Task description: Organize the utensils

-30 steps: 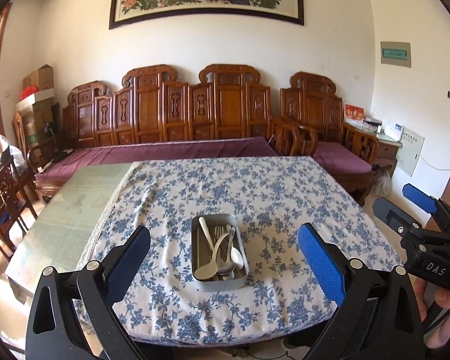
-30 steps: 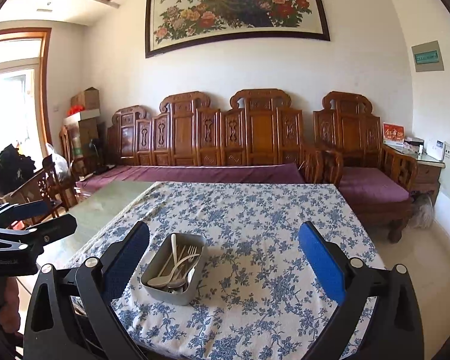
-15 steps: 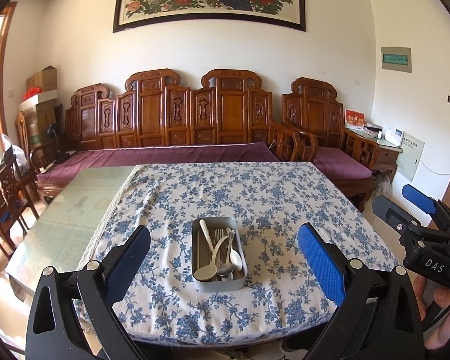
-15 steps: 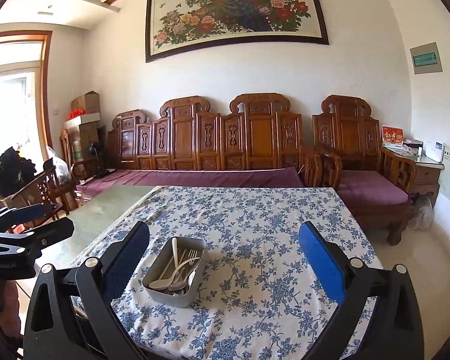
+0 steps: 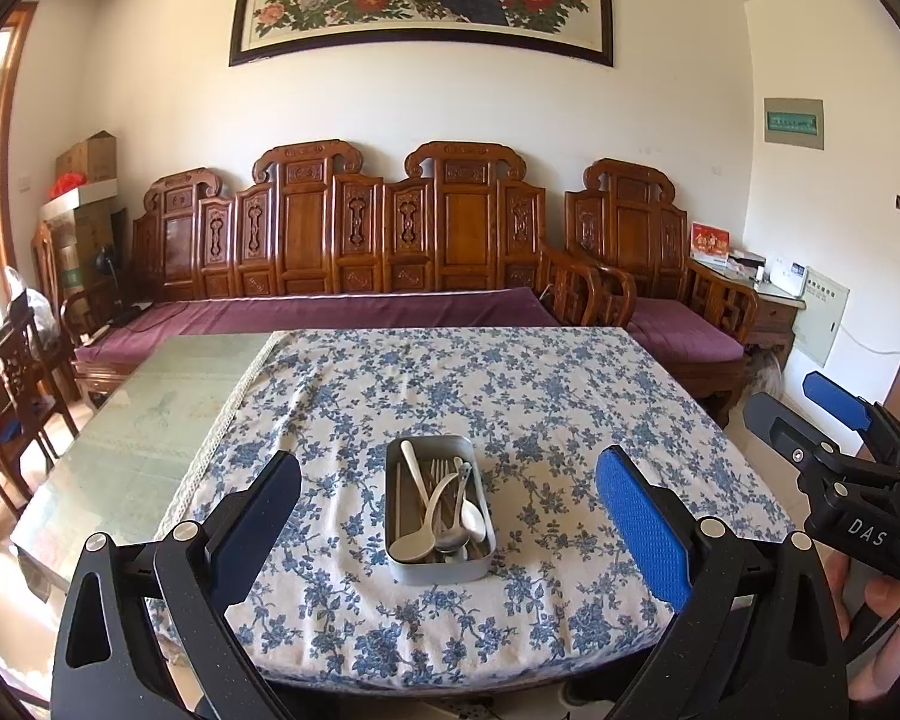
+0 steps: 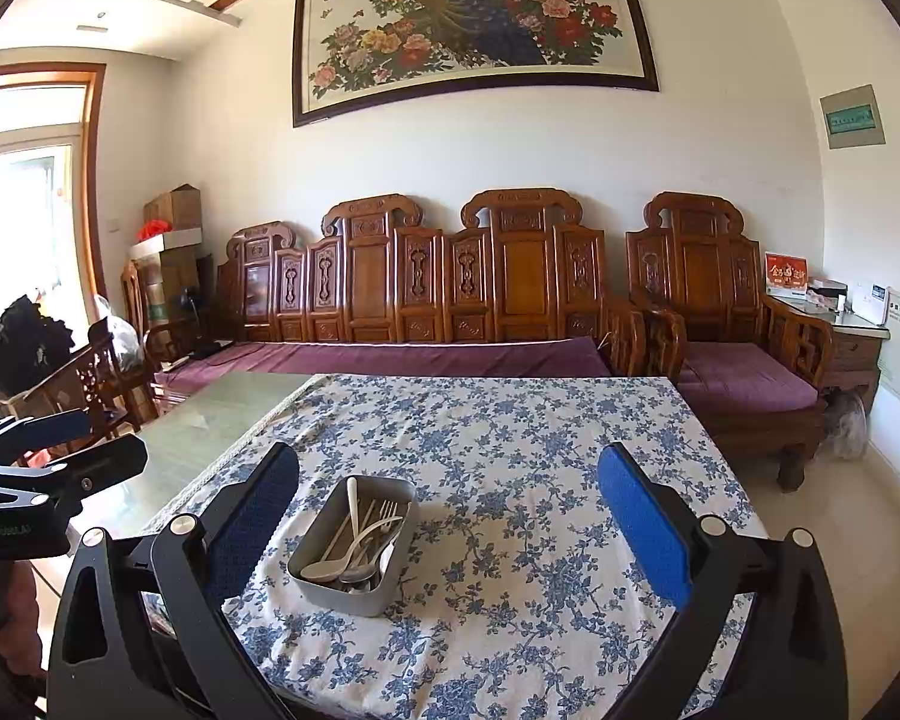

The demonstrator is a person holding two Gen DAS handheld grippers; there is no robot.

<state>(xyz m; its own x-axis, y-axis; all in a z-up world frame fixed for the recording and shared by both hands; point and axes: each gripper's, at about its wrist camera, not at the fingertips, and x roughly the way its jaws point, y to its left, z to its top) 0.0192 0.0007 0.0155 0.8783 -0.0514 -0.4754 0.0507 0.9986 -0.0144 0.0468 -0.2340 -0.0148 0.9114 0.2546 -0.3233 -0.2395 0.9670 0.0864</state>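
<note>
A grey metal tray (image 5: 405,567) (image 6: 348,597) rests on the blue-flowered tablecloth (image 5: 540,396) near the table's front edge. Inside it lie a white spoon (image 5: 417,531) (image 6: 336,561), a white fork (image 6: 384,519), metal spoons (image 5: 471,516) and other utensils in a loose pile. My left gripper (image 5: 447,516) hovers open in front of the table, short of the tray and holding nothing. My right gripper (image 6: 447,519) is open too and holds nothing; the tray sits left of its centre. Each gripper shows at the edge of the other's view.
Bare green glass tabletop (image 5: 150,414) lies left of the cloth. A carved wooden bench with purple cushions (image 5: 342,306) stands behind the table, an armchair (image 5: 678,324) to the right, wooden chairs (image 5: 6,396) on the left. A hand (image 5: 888,618) holds the right gripper.
Both views have tilted slightly downward and drawn back a little from the table. The tray and utensils have not moved, and both grippers stay open.
</note>
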